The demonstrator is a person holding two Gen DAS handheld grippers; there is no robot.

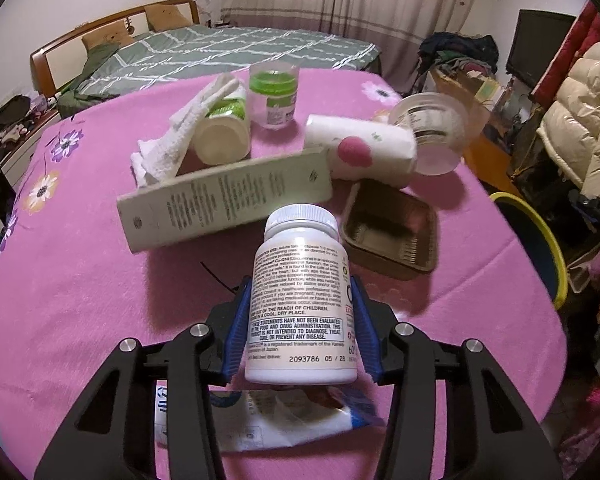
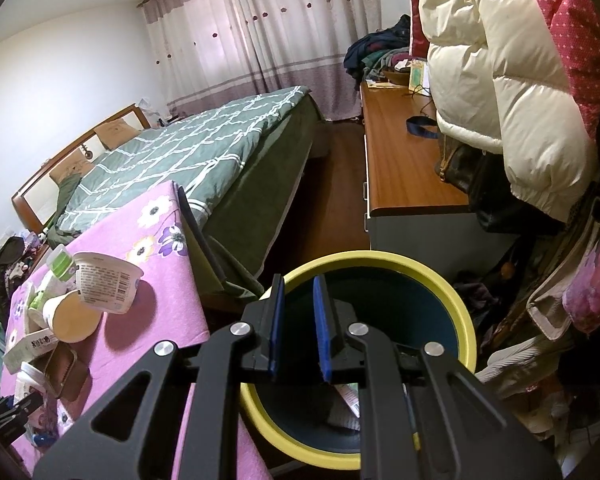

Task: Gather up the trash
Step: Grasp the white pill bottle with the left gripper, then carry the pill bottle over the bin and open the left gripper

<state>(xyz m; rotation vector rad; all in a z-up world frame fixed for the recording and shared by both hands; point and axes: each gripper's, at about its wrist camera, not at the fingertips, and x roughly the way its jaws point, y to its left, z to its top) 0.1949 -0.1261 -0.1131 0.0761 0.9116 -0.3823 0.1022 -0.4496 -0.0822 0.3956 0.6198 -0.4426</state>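
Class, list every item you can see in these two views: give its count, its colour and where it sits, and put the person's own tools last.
pill bottle: one, white, clamped in the left claw.
long carton: one, pale green, mid-table.
tray: one, brown, right of the bottle.
tissue pack: one, white, behind the carton.
clear tub: one, on its side, far right.
green-lidded jar: one, far edge.
tablecloth: one, pink, floral.
bin: one, yellow-rimmed, beside the table, below the right claw.
bed: one, green quilt.
left claw: shut on the bottle.
right claw: nearly closed, empty.
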